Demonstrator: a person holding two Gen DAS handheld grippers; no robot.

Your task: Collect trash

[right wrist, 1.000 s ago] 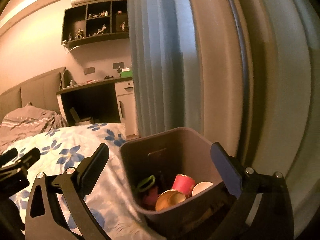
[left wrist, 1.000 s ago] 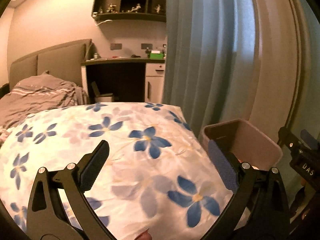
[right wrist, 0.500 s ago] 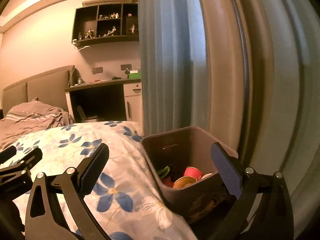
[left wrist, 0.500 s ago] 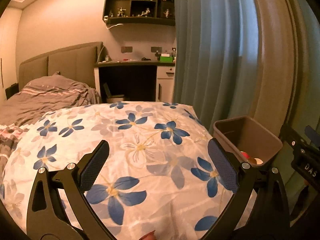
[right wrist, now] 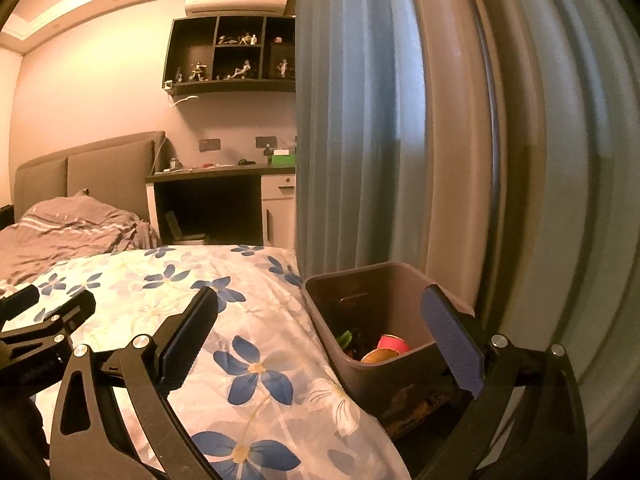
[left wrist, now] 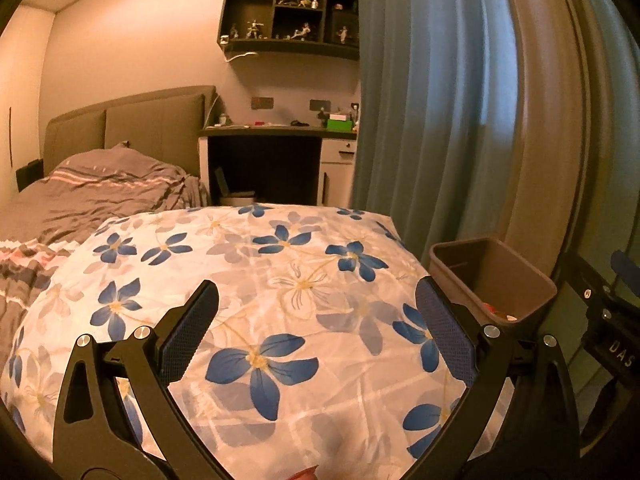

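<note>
A brown plastic bin stands beside the bed, at its right edge next to the curtain. Inside it lie a red cup, an orange-rimmed cup and something green. My right gripper is open and empty, held above the bed's edge with the bin between its fingers in the view. My left gripper is open and empty too, over the floral blanket; the bin shows to its right. The right gripper's body appears at the far right of the left wrist view.
A grey-brown duvet covers the head of the bed, below a padded headboard. A desk with small items stands behind, shelves above it. Blue and beige curtains hang on the right.
Both grippers have pulled back and risen from the bed and bin. More of the blanket shows, and the bin looks smaller and further off. Both stay open.
</note>
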